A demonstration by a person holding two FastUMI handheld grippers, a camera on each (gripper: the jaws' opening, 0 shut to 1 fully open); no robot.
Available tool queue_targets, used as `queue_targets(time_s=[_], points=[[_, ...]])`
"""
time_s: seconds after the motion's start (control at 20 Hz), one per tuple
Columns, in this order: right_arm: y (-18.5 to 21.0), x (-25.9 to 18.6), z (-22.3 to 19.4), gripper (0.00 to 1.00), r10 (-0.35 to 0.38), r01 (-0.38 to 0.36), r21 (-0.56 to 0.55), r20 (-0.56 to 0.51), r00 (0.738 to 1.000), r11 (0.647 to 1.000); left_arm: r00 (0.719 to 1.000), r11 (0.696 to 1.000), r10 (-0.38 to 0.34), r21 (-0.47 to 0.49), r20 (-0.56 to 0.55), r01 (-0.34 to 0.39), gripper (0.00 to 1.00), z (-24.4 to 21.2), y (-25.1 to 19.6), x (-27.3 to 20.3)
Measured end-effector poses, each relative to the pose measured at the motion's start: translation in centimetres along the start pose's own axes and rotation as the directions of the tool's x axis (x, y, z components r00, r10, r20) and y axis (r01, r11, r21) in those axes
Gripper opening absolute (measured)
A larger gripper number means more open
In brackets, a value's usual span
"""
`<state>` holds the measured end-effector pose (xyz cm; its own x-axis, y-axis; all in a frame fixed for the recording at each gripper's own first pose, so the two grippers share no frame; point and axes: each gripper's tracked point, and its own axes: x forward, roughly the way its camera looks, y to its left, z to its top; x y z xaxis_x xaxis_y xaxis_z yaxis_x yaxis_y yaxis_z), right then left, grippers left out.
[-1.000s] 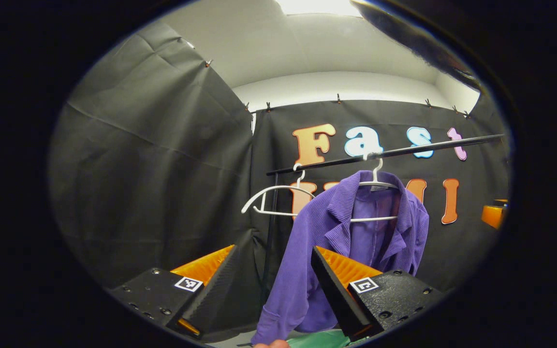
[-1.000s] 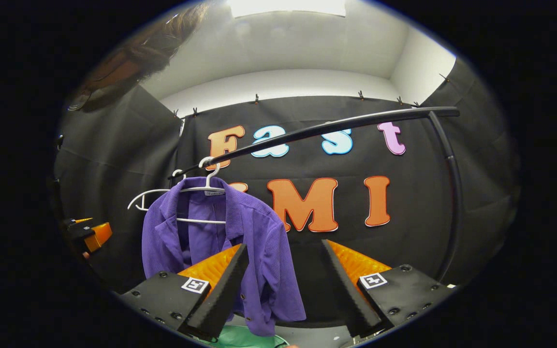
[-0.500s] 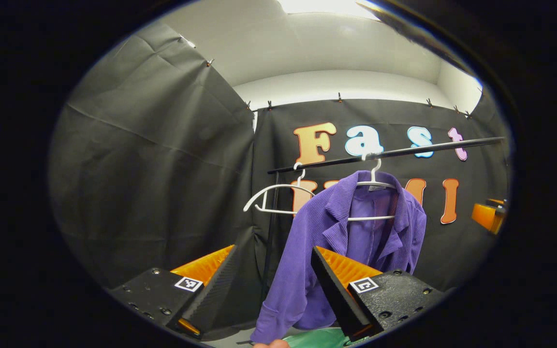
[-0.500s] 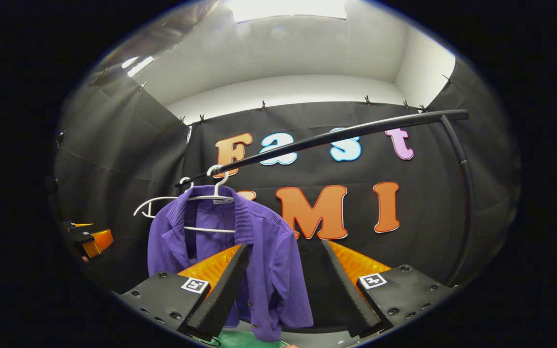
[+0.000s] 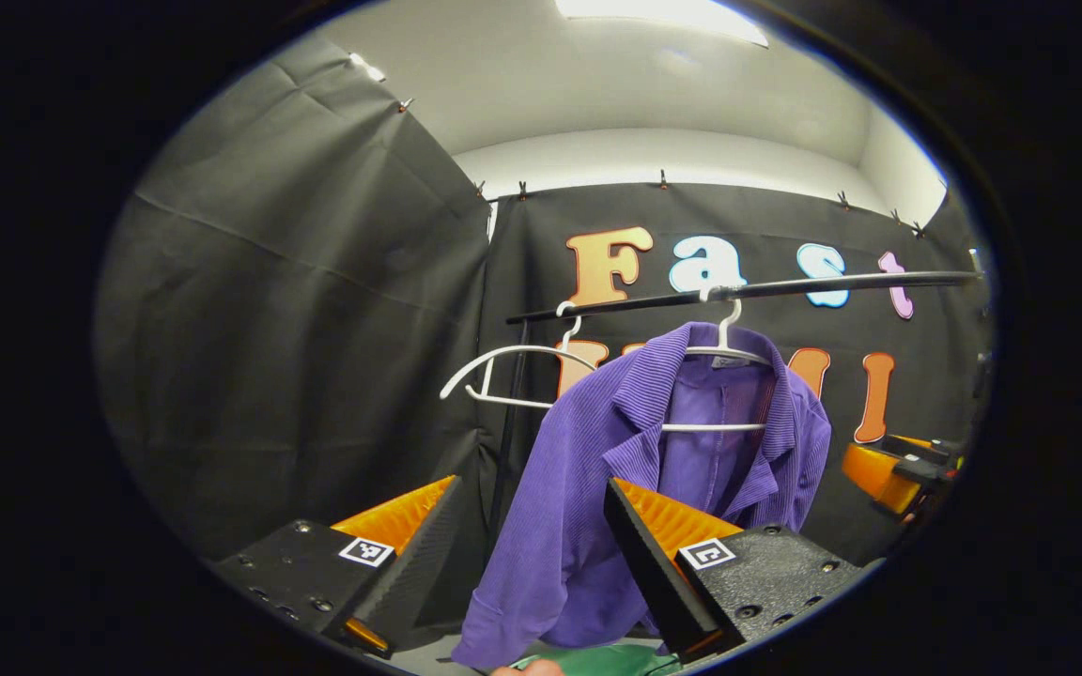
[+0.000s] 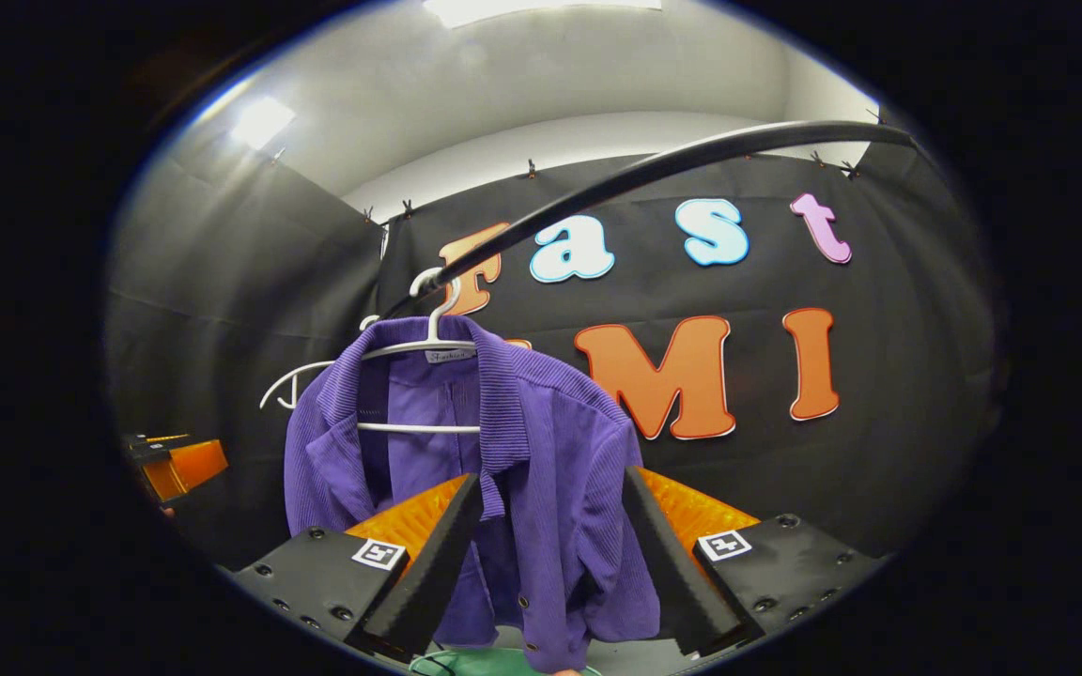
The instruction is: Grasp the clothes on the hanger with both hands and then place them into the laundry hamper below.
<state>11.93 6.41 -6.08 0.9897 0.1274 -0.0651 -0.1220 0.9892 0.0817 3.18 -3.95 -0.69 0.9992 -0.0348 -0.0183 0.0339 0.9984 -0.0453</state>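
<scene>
While the purple jacket (image 6: 541, 469) hangs on its hanger (image 6: 428, 349), we should close both spread grippers, left gripper (image 5: 532, 549) and right gripper (image 6: 550, 554), on opposite shoulders.

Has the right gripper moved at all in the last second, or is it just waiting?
Yes. In the right gripper view the rail and purple shirt loom larger, and the shirt now sits between the open right gripper, so it has moved toward the shirt.
</scene>
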Motion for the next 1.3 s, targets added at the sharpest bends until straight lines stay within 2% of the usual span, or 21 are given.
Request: queue_targets(time_s=[0.05, 0.3, 0.35, 0.4, 0.45, 0.5, 0.7, 0.75, 0.95, 1.0, 1.05, 1.2, 1.3], points=[[0.5, 1.3, -0.6, 0.97, 0.011, -0.011, -0.001, -0.003, 1.0, 1.0, 1.0, 1.0, 0.003, 0.005, 0.002, -0.003, 0.96, 0.0, -0.1, 0.0], [1.9, 7.6, -5.2, 0.97, 0.0, -0.001, -0.01, -0.058, 0.998, 1.0, 1.0, 1.0, 0.012, 0.002, -0.015, -0.012, 0.95, -0.8, 0.2, 0.2], [2.3, 8.6, -6.4, 0.97, 0.007, -0.008, -0.01, -0.078, 0.997, 1.0, 1.0, 1.0, 0.015, 0.001, -0.019, -0.015, 0.92, -0.9, 0.3, 0.2], [2.7, 9.4, -7.8, 0.89, 0.011, -0.012, -0.009, -0.091, 0.996, 1.0, 1.0, 1.0, 0.017, -0.001, -0.023, -0.017, 0.92, -1.1, 0.3, 0.1], [2.5, 10.2, -9.2, 0.89, 0.007, -0.008, -0.009, -0.102, 0.995, 1.0, 0.999, 1.0, 0.02, -0.005, -0.028, -0.02, 0.95, -1.4, 0.4, 0.0], [2.2, 10.9, -10.8, 0.9, -0.003, 0.003, -0.001, -0.123, 0.992, 1.0, 0.999, 1.0, 0.023, -0.01, -0.032, -0.023, 0.92, -1.5, 0.5, 0.1], [-1.6, 12.8, -14.5, 0.92, -0.09, 0.104, 0.058, -0.197, 0.976, 0.993, 0.998, 0.999, 0.03, -0.013, -0.05, -0.03, 0.92, -2.5, 0.9, -0.3], [-2.2, 12.5, -14.1, 1.0, -0.093, 0.112, 0.086, -0.193, 0.977, 0.99, 0.998, 1.0, 0.027, -0.007, -0.053, -0.027, 0.92, -2.6, 1.0, -0.3], [-4.8, 10.3, -11.5, 0.16, -0.095, 0.115, 0.132, -0.15, 0.984, 0.985, 0.998, 1.0, -0.022, -0.024, -0.063, 0.021, 0.92, -3.3, -0.5, 0.6], [-4.7, 9.6, -10.5, 0.1, -0.067, 0.084, 0.135, -0.129, 0.989, 0.987, 0.996, 0.998, -0.045, -0.04, -0.071, 0.043, 0.95, -3.6, -1.4, 1.0], [-4.4, 8.4, -8.9, 0.17, -0.035, 0.049, 0.134, -0.107, 0.994, 0.99, 0.994, 0.996, -0.073, -0.058, -0.079, 0.069, 0.95, -4.1, -2.5, 1.5], [-2.6, 5.1, -5.0, 0.17, 0.091, -0.087, 0.097, -0.038, 0.995, 0.991, 0.979, 0.981, -0.17, -0.113, -0.111, 0.157, 0.96, -6.2, -6.6, 3.3], [-3.4, 2.8, -2.6, 0.17, 0.097, -0.097, 0.021, -0.002, 0.995, 0.995, 0.976, 0.978, -0.191, -0.108, -0.103, 0.18, 0.99, -6.8, -8.4, 5.1]])
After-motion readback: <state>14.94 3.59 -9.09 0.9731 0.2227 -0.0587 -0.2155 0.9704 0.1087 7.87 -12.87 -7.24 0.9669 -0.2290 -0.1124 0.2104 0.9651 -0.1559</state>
